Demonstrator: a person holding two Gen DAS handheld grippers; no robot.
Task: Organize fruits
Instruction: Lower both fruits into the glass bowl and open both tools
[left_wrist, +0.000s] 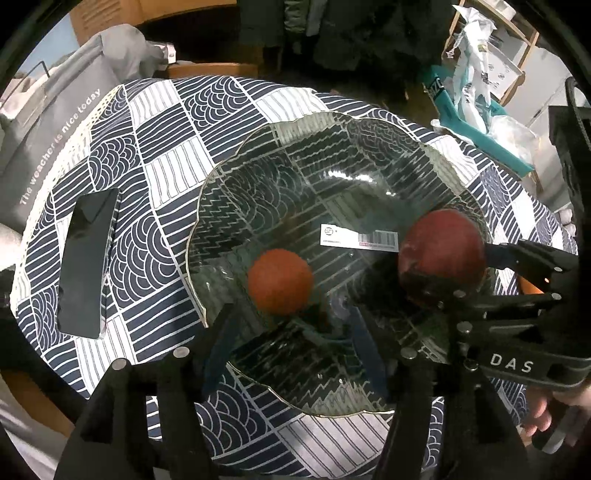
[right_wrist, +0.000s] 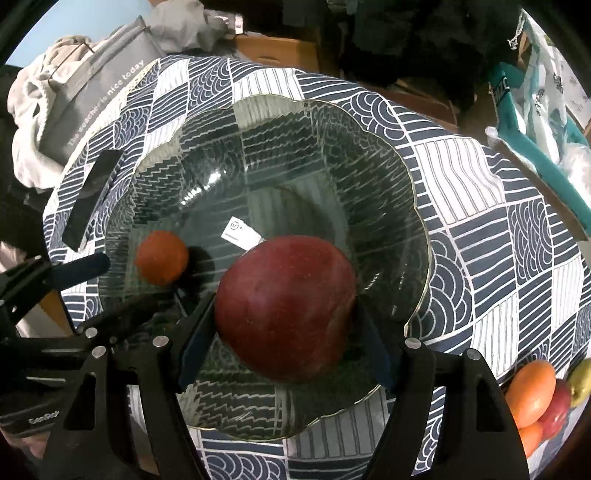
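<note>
A clear ribbed glass plate (left_wrist: 332, 166) with a gold rim lies on the navy and white patterned tablecloth (left_wrist: 159, 147). A small orange fruit (left_wrist: 280, 282) rests in the plate, just ahead of my left gripper (left_wrist: 291, 321). That gripper is open, and its fingers stand clear of the fruit on both sides. In the right wrist view my right gripper (right_wrist: 284, 302) is shut on a big dark red apple (right_wrist: 284, 306) and holds it low over the plate (right_wrist: 295, 147). The orange fruit (right_wrist: 161, 257) sits to the apple's left, beside the left gripper (right_wrist: 122, 284).
A black phone (left_wrist: 86, 266) lies on the cloth left of the plate. A grey bag (left_wrist: 55, 147) with printed words stands beyond it. Several more fruits (right_wrist: 532, 391) lie at the table's right edge. A barcode label (left_wrist: 358, 238) shows through the glass. Teal and white bags (left_wrist: 476, 122) crowd the far right.
</note>
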